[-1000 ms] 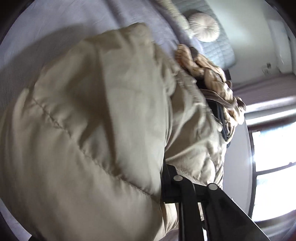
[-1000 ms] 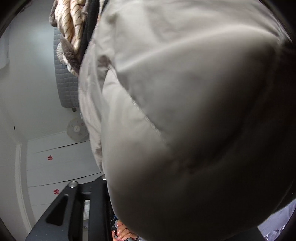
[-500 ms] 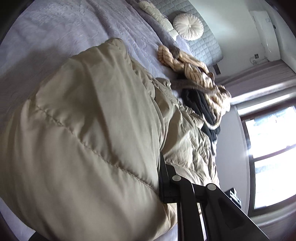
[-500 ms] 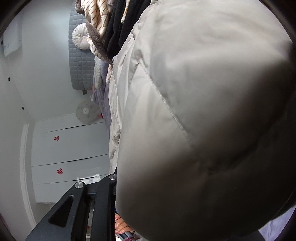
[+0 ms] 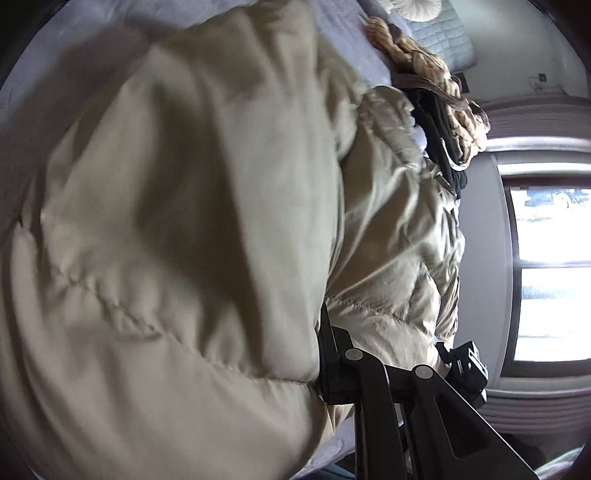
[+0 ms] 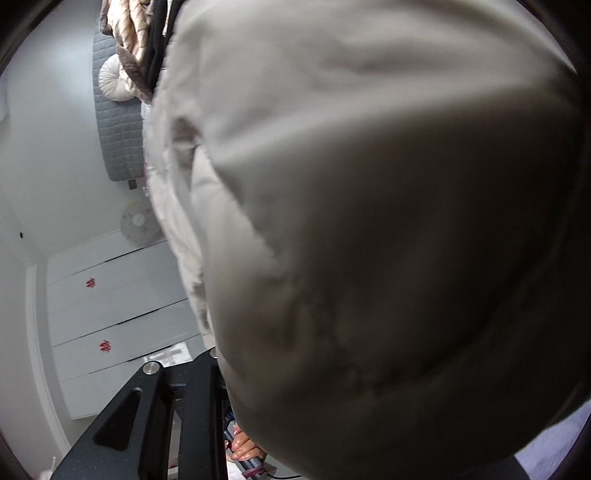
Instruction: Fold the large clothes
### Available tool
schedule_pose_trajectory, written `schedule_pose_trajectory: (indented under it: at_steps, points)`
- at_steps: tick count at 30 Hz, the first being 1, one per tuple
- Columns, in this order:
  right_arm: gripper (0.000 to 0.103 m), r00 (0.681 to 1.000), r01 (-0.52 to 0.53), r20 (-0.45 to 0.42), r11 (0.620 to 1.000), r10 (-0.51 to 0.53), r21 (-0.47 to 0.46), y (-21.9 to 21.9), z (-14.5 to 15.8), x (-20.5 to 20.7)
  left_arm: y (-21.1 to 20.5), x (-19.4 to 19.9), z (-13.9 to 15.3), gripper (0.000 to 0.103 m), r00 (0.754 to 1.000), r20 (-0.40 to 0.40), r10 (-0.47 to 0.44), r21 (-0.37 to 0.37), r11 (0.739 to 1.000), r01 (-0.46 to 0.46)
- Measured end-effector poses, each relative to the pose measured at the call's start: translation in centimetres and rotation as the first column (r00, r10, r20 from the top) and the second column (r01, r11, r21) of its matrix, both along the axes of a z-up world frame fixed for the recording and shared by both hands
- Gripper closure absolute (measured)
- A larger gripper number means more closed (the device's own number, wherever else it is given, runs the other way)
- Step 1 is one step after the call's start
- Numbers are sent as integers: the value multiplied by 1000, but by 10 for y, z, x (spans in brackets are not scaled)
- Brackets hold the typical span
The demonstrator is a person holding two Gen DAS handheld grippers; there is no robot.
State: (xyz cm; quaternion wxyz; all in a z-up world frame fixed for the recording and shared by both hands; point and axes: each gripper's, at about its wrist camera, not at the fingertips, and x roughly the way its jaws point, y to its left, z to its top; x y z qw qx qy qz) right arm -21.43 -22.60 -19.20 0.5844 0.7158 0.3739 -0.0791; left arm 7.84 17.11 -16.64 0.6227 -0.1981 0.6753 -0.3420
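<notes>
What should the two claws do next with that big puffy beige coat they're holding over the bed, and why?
Probably carry the held edge forward and lay it over the rest of the coat. The puffy beige coat bulges over the left claw and hides most of the right claw's view, so it seems lifted mid-fold, with its far part lying on the bed.

Bed: pale lavender quilted cover, visible from 9 to 12 o'clock in the left wrist view. Grey padded headboard at 1 o'clock, round cream cushion against it.

On the cover: beige puffer jacket, bulky, filling centre and 6 to 9 o'clock. Beyond it, toward 1 o'clock, tan striped garment piled over a black garment; both touch the jacket's far edge.

Right wrist view: the jacket blocks most of the frame; a lavender sliver at 4 o'clock is probably the bed.
</notes>
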Motion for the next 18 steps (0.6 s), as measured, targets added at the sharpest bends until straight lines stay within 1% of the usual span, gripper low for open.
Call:
schedule_pose_trajectory:
  at_steps: [1, 3, 4, 5, 7, 8, 10, 11, 12, 15, 18]
  points:
    - [66, 1000, -2, -4, 1000, 2, -3, 1, -1, 1, 1, -1, -2, 78, 1000, -3, 2, 10, 1000, -2]
    - [61, 1000, -13, -26, 1000, 13, -15, 0, 4, -7, 2, -3, -1, 63, 1000, 0, 3, 50, 999, -3]
    - [60, 999, -15, -40, 1000, 14, -23, -2, 9, -8, 4, -4, 1, 47, 1000, 10, 0, 96, 995, -1]
    - [59, 998, -15, -54, 999, 14, -28, 0, 13, -12, 6, -6, 3, 38, 1000, 23, -3, 141, 990, -1]
    - [52, 996, -23, -84, 999, 20, -37, 0, 19, -11, 11, -6, 9, 37, 999, 30, -14, 179, 984, 9]
    - [51, 994, -37, -101, 998, 32, -46, 2, 24, -14, 15, -7, 14, 33, 999, 31, -23, 207, 978, 16]
    - [43, 988, -84, -136, 994, 73, -72, 8, 36, -20, 21, -8, 25, 31, 998, 55, -36, 264, 964, 21]
    - [40, 983, -115, -153, 989, 100, -88, 11, 44, -23, 24, -9, 32, 31, 996, 74, -54, 283, 959, 31]
    - [35, 977, -149, -171, 983, 129, -109, 14, 51, -25, 26, -10, 38, 31, 994, 85, -66, 296, 955, 38]
    - [33, 956, -244, -207, 955, 207, -168, 20, 71, -17, 40, -17, 60, 31, 983, 149, -107, 346, 937, 49]
    - [33, 935, -329, -213, 916, 283, -228, 32, 94, -18, 50, -17, 75, 31, 975, 185, -124, 366, 929, 49]
